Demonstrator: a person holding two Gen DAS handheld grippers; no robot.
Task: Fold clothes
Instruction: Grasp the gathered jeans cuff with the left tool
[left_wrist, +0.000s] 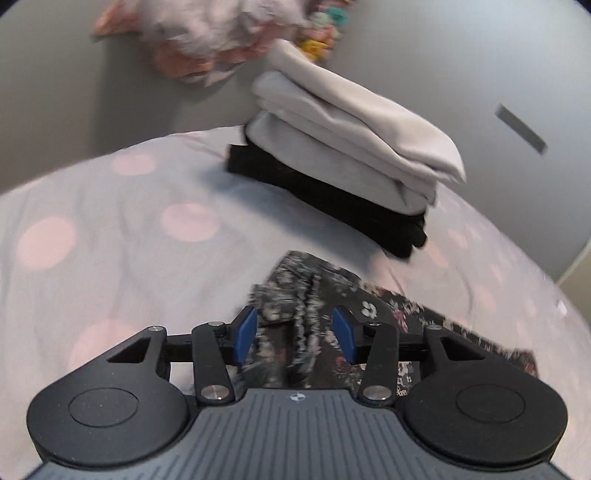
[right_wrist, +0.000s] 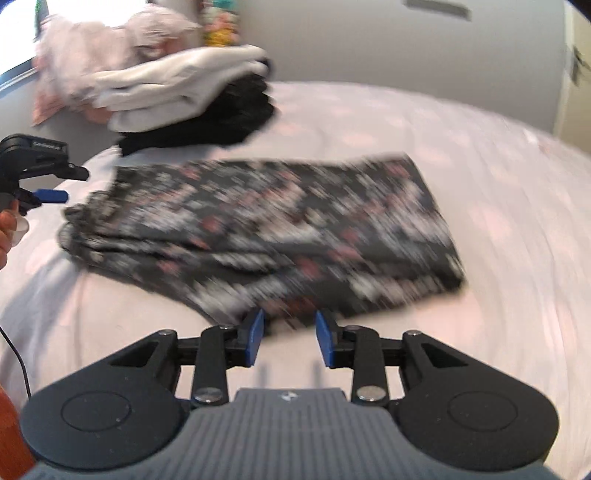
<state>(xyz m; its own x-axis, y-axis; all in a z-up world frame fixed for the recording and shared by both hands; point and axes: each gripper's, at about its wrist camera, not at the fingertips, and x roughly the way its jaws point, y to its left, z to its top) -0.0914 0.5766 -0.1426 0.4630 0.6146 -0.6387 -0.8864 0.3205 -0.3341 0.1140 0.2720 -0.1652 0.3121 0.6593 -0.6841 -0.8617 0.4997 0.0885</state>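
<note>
A dark floral garment (right_wrist: 258, 229) lies folded into a rough rectangle on the bed, blurred in the right wrist view. My right gripper (right_wrist: 290, 334) is open just short of its near edge, with nothing between the blue pads (right_wrist: 255, 338). My left gripper (left_wrist: 295, 328) is open over the garment's (left_wrist: 314, 295) bunched left end. That ruffled fabric lies between the fingers, and the pads (left_wrist: 245, 334) stand clear of it. In the right wrist view the left gripper (right_wrist: 68, 184) shows at the garment's left end, held by a hand (right_wrist: 7, 229).
A stack of folded clothes (left_wrist: 351, 147) (right_wrist: 177, 92), light grey on black, sits behind the garment. A loose pink and white pile (left_wrist: 207, 33) (right_wrist: 110, 40) lies beyond it by the grey wall. The dotted bedsheet (left_wrist: 110, 221) (right_wrist: 498, 203) spreads all around. A cable (right_wrist: 18, 362) hangs at left.
</note>
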